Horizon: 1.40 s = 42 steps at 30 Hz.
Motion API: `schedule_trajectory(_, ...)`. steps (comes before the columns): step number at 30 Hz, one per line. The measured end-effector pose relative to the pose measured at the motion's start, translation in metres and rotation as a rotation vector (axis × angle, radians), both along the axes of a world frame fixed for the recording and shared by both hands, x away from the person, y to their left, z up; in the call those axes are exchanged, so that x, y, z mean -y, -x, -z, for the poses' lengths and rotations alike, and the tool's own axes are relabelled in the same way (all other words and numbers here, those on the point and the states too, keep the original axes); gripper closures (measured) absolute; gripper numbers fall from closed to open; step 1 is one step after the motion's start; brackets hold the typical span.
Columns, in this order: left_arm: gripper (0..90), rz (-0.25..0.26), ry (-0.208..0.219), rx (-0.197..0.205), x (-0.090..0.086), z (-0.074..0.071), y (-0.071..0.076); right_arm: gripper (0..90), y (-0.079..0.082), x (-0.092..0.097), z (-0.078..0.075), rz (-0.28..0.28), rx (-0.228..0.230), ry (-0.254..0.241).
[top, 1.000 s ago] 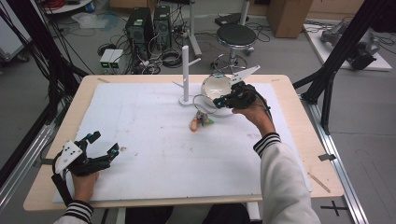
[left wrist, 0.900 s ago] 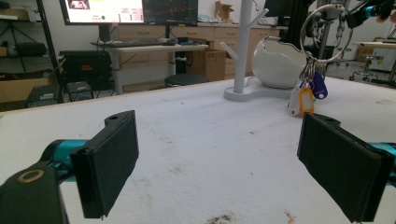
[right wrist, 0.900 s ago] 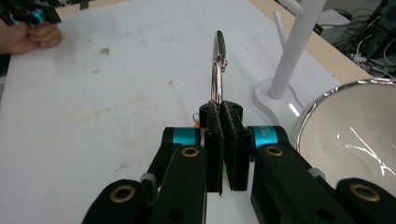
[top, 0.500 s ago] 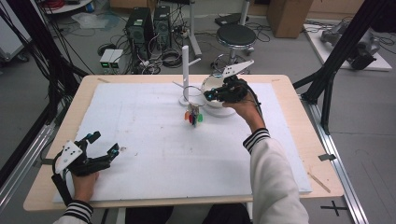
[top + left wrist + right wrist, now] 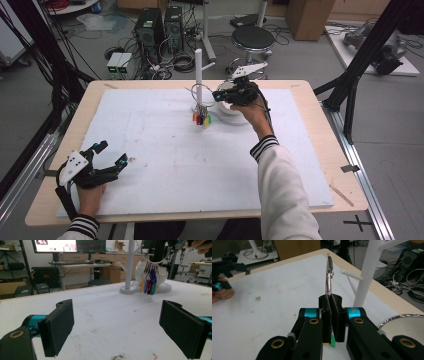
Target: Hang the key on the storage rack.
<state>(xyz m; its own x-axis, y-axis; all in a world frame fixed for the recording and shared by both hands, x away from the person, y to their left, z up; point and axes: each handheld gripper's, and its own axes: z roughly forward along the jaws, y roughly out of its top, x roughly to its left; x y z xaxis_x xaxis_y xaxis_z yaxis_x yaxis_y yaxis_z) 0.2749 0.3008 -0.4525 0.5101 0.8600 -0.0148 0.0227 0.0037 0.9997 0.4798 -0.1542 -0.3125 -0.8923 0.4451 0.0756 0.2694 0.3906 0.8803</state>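
Note:
My right gripper (image 5: 217, 95) is shut on a metal key ring (image 5: 329, 272), holding it upright on edge. Several coloured tags (image 5: 202, 119) hang below the ring, above the white mat and just in front of the white peg stand (image 5: 198, 75). In the right gripper view the ring stands just left of a short peg (image 5: 351, 275) on the stand (image 5: 368, 272). At the near left corner my left gripper (image 5: 113, 153) rests low, open, with nothing between its pads (image 5: 60, 327). In its own view the ring and tags (image 5: 149, 282) hang before the stand.
A white bowl (image 5: 231, 109) sits right of the stand base, under my right hand. The white foam mat (image 5: 150, 165) covers most of the wooden table (image 5: 320, 130). Computers, a stool and cables stand beyond the far edge.
My right gripper has carried the key ring leftward, from over the bowl to in front of the stand. The left gripper has stayed put.

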Motion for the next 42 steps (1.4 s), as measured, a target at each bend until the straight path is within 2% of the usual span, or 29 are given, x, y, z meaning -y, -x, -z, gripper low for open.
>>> schedule_trajectory(6,13.0,0.002,-0.004,-0.002,0.000,0.000,0.000,88.5,-0.005,-0.002,0.004,0.057,-0.007,-0.032)
schedule_trajectory(11,13.0,0.004,-0.001,-0.005,0.000,0.000,0.000,88.5,-0.009,-0.005,0.008,0.080,-0.004,-0.035)
schedule_trajectory(21,13.0,0.003,-0.004,-0.004,0.000,0.000,0.000,88.4,-0.017,-0.008,0.018,0.118,-0.027,-0.023)
schedule_trajectory(24,13.0,0.003,-0.006,-0.004,0.000,0.000,0.000,88.4,-0.018,-0.007,0.020,0.126,-0.051,-0.033)
schedule_trajectory(29,13.0,0.003,-0.004,-0.009,0.000,0.000,0.000,88.3,-0.021,-0.007,0.023,0.150,-0.051,-0.028)
schedule_trajectory(33,13.0,0.004,-0.004,-0.008,0.000,0.000,0.000,88.3,-0.023,-0.008,0.027,0.174,-0.079,-0.019)
schedule_trajectory(38,13.0,0.005,-0.003,-0.009,0.000,0.000,0.000,88.2,-0.024,-0.012,0.030,0.190,-0.082,-0.010)
schedule_trajectory(42,13.0,0.006,-0.005,-0.008,0.000,0.000,0.000,86.5,-0.024,-0.015,0.030,0.180,-0.079,-0.007)
